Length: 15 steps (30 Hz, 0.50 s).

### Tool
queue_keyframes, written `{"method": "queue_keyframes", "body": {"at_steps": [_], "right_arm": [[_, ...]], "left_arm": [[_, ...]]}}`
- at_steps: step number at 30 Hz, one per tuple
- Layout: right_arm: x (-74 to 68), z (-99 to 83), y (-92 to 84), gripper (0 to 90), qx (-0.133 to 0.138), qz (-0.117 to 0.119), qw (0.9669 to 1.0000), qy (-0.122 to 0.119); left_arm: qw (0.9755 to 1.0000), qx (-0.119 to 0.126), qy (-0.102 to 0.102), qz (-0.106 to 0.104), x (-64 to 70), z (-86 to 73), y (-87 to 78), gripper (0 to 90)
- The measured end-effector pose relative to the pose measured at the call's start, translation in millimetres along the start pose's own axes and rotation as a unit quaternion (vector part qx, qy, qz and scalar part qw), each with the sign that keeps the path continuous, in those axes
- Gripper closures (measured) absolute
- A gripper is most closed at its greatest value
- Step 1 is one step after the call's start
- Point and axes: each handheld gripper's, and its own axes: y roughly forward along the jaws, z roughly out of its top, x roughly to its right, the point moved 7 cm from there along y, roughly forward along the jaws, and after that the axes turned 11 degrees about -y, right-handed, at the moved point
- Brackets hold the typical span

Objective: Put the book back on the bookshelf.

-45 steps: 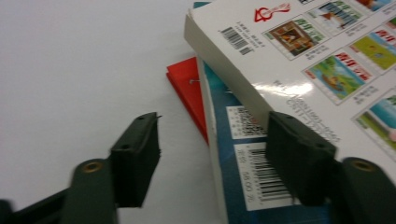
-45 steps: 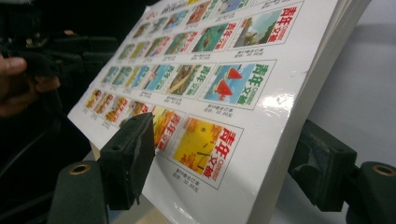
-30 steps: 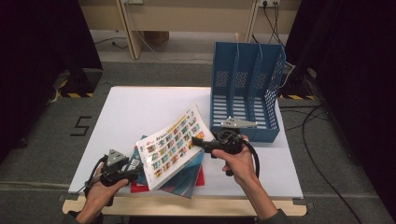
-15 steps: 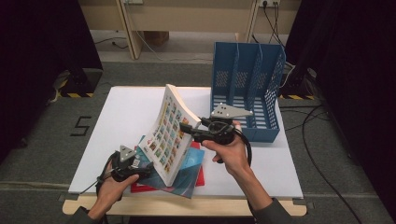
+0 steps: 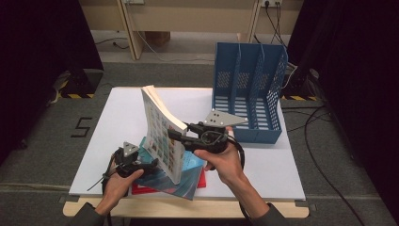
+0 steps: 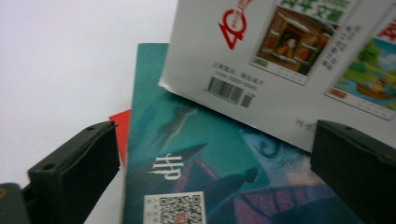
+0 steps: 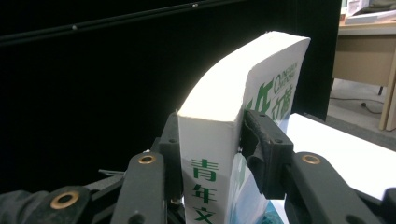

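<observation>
Right gripper of mine was clamped on the spine edge of the white book, its jaws having just been closing on it, one pad on each cover. A second earlier that book had lain tilted over the pile; now it stood nearly upright in front of my hand, its lower corner just over the teal book. My left gripper, nearer me and off to that side, had just let its jaws spread wide and held nothing, the teal cover showing between them. Beyond my right gripper stood the blue file rack, so I judged the book ready to go into a slot.
</observation>
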Motion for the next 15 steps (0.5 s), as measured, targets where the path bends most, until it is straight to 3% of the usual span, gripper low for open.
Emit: {"method": "queue_keyframes", "body": {"at_steps": [6, 15], "right_arm": [[-9.7, -1.0, -5.5, 65.4, 0.006, 0.009, 0.9999, -0.008], [-15.1, 0.3, -3.6, 65.3, -0.002, 0.004, 0.9996, -0.026]], "left_arm": [[0.9997, 0.002, -0.021, -0.013, -12.6, -0.7, -3.2, 15.5], [0.9992, 0.02, -0.03, -0.014, -22.2, 1.4, -7.5, 14.7]]}}
